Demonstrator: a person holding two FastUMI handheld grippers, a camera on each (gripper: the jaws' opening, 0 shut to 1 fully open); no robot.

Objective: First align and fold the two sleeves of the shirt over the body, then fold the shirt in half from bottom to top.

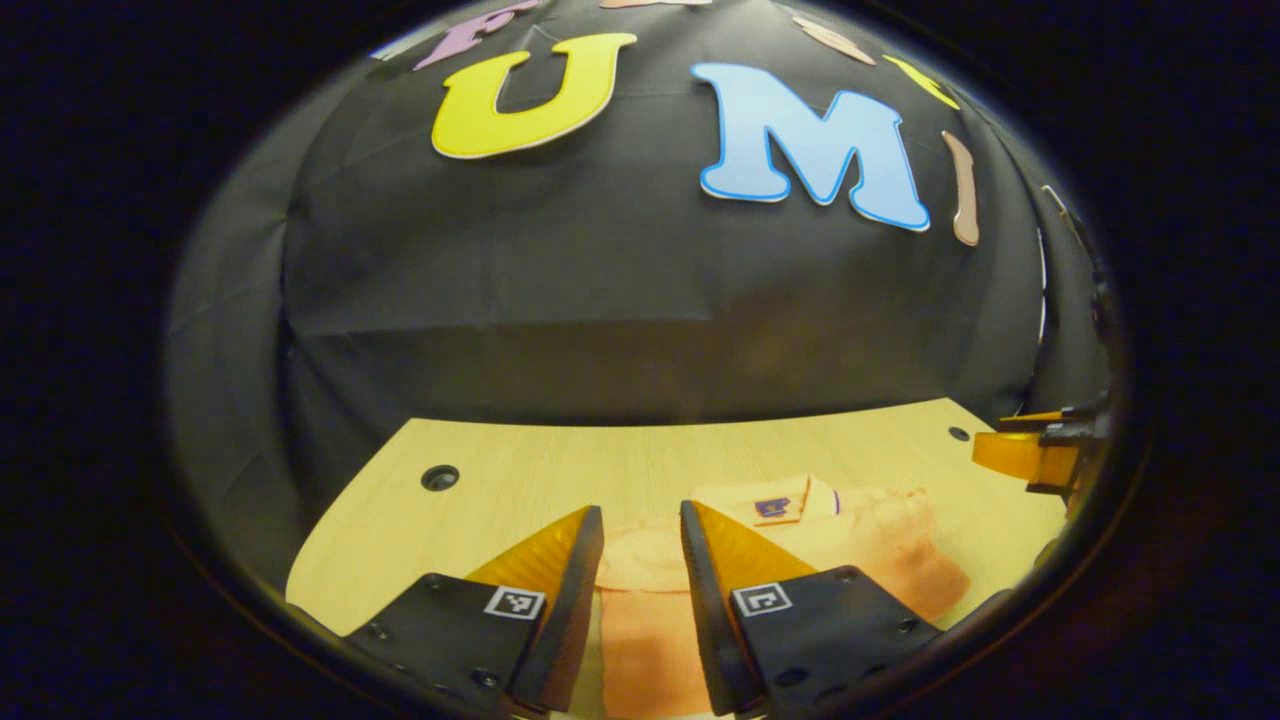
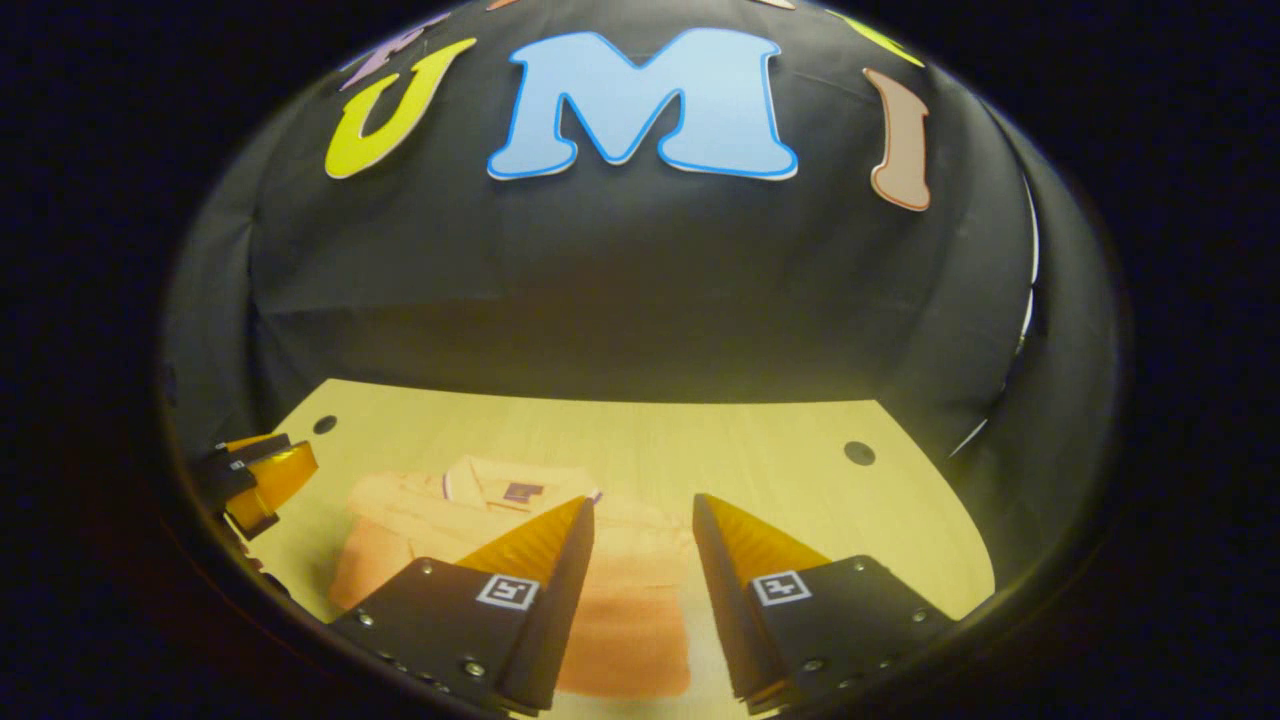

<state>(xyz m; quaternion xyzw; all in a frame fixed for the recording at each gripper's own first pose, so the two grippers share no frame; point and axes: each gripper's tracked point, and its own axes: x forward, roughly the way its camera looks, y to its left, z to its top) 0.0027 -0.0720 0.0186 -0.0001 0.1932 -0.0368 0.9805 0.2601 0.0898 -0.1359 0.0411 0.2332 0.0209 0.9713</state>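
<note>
Pale wood table (image 1: 520, 470) carries the orange polo shirt (image 2: 620, 590) near its front edge, sleeves seemingly folded in already, so I judge the bottom-to-top fold remains, my left gripper (image 1: 642, 560) and right gripper (image 2: 640, 550) fingers spread, empty.

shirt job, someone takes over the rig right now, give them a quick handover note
Left gripper: open, holding nothing, above the near part of the shirt.
Right gripper: open, holding nothing, also above the shirt.
The peach-orange collared cloth shirt lies on the pale wooden table, collar toward the far wall. It looks narrow, with the sleeves seemingly already folded over the body, though the fabric layers are hard to tell apart.
Left, as I judge it: check that the sleeves are aligned, then grip the bottom hem and fold the shirt in half up toward the collar.
</note>
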